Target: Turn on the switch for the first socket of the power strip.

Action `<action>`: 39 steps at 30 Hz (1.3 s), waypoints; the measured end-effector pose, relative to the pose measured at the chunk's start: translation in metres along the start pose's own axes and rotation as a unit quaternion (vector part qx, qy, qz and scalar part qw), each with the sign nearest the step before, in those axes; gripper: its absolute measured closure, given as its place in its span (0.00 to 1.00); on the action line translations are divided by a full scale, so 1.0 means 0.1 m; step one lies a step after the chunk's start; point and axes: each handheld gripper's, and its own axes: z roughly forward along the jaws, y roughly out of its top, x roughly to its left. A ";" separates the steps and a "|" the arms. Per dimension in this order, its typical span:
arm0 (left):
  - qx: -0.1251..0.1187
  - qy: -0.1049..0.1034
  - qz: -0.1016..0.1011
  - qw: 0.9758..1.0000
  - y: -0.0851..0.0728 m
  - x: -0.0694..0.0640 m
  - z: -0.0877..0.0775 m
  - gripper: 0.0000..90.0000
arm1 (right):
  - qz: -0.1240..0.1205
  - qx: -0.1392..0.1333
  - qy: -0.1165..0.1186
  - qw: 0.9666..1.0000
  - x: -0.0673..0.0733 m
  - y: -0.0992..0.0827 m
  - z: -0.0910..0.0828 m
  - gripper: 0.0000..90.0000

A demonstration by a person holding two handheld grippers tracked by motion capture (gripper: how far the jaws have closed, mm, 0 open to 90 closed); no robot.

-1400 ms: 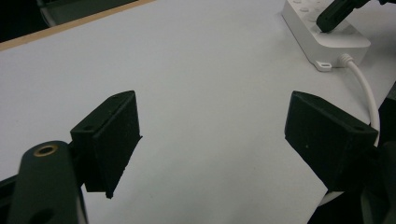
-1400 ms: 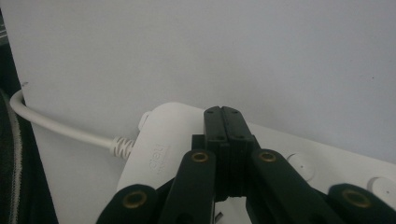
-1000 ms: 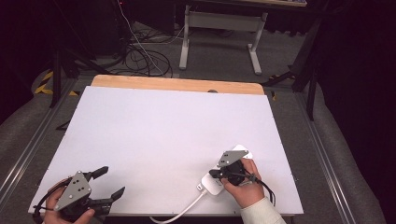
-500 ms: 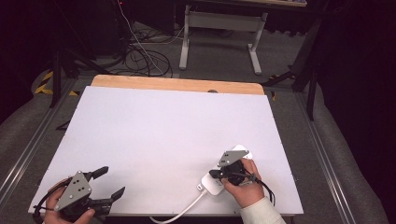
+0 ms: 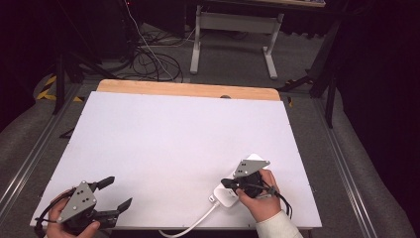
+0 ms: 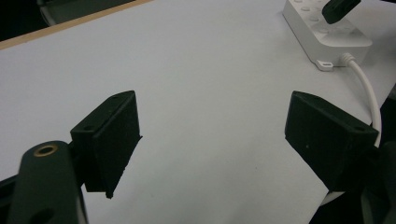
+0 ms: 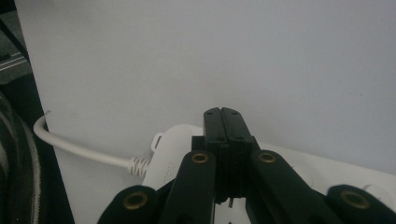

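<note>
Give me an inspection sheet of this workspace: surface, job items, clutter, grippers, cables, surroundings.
Surface: white tabletop with a wooden strip along the far edge.
Job's things: white power strip lying flat near the front right corner, under the right gripper.
Clutter: nothing seen.
Grippers: left gripper open, empty, at the front left corner; right gripper shut, its tips over the power strip. Whether it pinches anything cannot be told.
Cables: the strip's white cord runs off the front edge; black cables lie tangled on the floor beyond the table.
Surroundings: grey carpet, a white desk frame behind, dark curtains at the sides.
</note>
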 end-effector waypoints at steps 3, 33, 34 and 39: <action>-0.001 0.000 0.001 1.000 0.00 0.00 0.00 0.21 | -0.009 -0.015 -0.010 1.000 0.04 0.04 -0.06 1.00; -0.002 0.000 0.003 1.000 0.00 -0.01 0.00 0.20 | -0.013 -0.079 -0.018 0.997 0.07 0.09 -0.26 0.82; -0.002 0.000 0.003 1.000 0.00 -0.01 0.00 0.20 | -0.013 -0.081 -0.017 0.996 0.07 0.09 -0.27 0.79; -0.004 0.002 0.005 1.000 0.01 -0.01 0.00 0.20 | -0.013 -0.093 -0.024 0.995 0.07 0.09 -0.36 0.68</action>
